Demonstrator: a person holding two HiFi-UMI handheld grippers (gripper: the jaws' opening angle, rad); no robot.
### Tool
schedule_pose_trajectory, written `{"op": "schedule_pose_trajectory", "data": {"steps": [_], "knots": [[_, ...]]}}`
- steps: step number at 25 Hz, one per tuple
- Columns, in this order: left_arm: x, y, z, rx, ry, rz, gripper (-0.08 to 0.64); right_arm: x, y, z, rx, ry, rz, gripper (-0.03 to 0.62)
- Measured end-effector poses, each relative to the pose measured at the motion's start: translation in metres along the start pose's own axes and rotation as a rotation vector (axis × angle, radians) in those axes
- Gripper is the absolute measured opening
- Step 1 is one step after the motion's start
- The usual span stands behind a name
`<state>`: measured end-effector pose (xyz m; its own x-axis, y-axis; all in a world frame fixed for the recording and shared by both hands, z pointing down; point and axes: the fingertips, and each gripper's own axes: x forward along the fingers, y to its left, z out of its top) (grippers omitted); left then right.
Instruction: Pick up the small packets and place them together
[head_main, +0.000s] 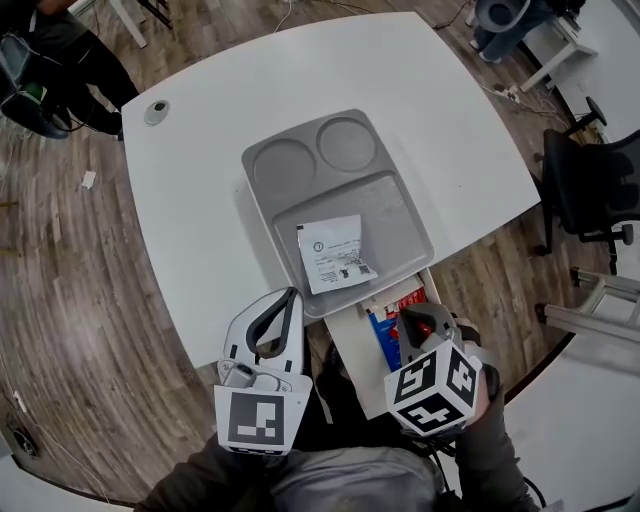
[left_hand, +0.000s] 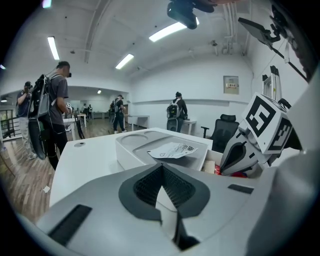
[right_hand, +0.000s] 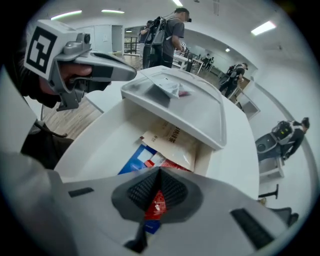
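White desk (head_main: 190, 190) holds a grey tray (head_main: 262, 215). One white packet (head_main: 335, 253) lies in it, w/ black print + a code square, too small to read. The tray is straight ahead of the R gripper (right_hand: 157, 187), just past the box (head_main: 350, 348) of packets. R gripper is nearer & pinched on a red packet (right_hand: 156, 207). L gripper (left_hand: 162, 167) is closed, empty. Tan packet (right_hand: 172, 140) print: can't read.

A: Which items are obscured in the right gripper view?
B: The red packet (right_hand: 157, 206) is seen only as a sliver between the shut jaws of the right gripper (right_hand: 160, 169). Pinched or merely behind: not determined. The beige packet (right_hand: 170, 139) is half covered by the tray (right_hand: 180, 117).
A: Print on the white packet (head_main: 335, 253)?
B: Too small to be read.
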<state>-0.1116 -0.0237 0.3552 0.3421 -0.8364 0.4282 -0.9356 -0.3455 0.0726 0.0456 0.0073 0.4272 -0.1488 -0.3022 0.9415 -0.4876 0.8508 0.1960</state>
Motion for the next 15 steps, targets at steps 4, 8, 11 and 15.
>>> {"op": "schedule_pose_trajectory", "data": {"steps": [4, 8, 11, 15], "knots": [[-0.003, -0.004, 0.001, 0.000, -0.001, 0.000, 0.000, -0.010, 0.011, -0.004, 0.010, -0.016, 0.056, 0.002], [-0.005, -0.010, 0.000, 0.002, -0.009, -0.005, 0.000, -0.020, 0.022, -0.007, 0.012, -0.039, 0.079, 0.002], [-0.005, -0.013, 0.001, 0.010, -0.014, -0.007, 0.000, -0.029, 0.024, -0.006, 0.013, -0.061, 0.071, 0.002], [-0.007, -0.015, 0.005, 0.014, -0.026, -0.004, 0.000, -0.033, 0.012, 0.000, 0.029, -0.105, 0.013, 0.002]]}}
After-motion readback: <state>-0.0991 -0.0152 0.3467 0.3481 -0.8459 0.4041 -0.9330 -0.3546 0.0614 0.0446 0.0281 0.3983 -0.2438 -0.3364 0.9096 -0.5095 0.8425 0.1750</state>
